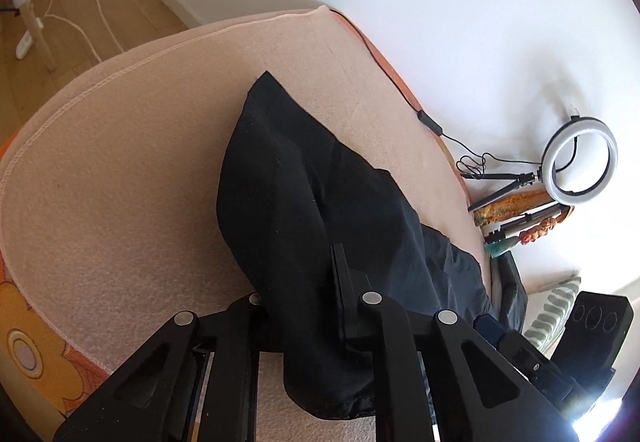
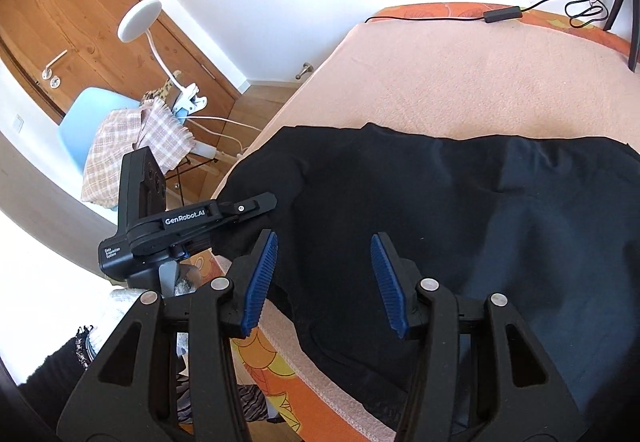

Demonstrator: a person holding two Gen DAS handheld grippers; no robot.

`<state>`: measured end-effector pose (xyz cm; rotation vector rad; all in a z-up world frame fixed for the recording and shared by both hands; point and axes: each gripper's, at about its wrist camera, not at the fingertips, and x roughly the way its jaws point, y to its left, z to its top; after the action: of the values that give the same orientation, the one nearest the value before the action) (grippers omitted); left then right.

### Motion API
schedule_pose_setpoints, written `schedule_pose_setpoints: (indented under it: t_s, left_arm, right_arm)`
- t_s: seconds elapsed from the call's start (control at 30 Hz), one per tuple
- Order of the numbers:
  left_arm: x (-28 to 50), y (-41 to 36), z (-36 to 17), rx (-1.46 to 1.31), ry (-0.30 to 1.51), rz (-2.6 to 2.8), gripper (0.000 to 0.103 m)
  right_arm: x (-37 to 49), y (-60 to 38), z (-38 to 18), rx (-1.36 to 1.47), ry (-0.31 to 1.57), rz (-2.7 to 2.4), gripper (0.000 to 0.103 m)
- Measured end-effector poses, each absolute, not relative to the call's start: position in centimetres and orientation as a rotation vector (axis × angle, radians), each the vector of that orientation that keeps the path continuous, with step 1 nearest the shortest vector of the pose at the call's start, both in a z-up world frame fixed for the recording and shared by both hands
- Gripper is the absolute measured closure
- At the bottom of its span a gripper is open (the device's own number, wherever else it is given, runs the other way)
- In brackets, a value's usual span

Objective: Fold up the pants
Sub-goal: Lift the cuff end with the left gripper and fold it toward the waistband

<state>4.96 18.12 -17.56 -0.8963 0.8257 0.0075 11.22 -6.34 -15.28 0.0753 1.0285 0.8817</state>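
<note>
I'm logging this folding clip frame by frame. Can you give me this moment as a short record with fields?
garment: black pants, lying partly bunched
surface: bed with peach blanket
left gripper: shut on the pants, cloth draped over its fingers
right gripper: open, blue fingers apart over the pants, gripping nothing
fold state: not yet a neat fold
nearby: ring light by the wall; blue chair with checked cloth beside the wooden door

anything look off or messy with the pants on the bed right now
The black fabric pants lie bunched and creased on the peach blanket, one end draped over its edge. Left tongs pinch a fold; right tongs hover open.
</note>
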Motion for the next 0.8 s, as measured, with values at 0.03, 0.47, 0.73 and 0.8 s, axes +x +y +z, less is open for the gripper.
schedule_pose_setpoints:
  t_s: [0.03, 0.47, 0.73, 0.8]
  left_arm:
    - [5.1, 17.7, -17.0, -0.867, 0.816, 0.002, 0.091]
    - [6.3, 7.2, -12.7, -0.467, 0.806, -0.201, 0.091]
    - [7.1, 1.2, -14.2, -0.311, 0.89, -0.297, 0.091]
    - [7.1, 0.2, -14.2, -0.274, 0.911, -0.323, 0.085]
  right_arm:
    - [11.5, -6.8, -15.2, 0.085, 1.024, 0.875, 0.051]
    - [15.9, -11.4, -14.4, 0.331, 1.057, 0.894, 0.043]
    - [18.3, -13.2, -18.1, 0.474, 1.183, 0.847, 0.034]
    - [18.7, -13.7, -19.6, 0.504, 1.212, 0.814, 0.034]
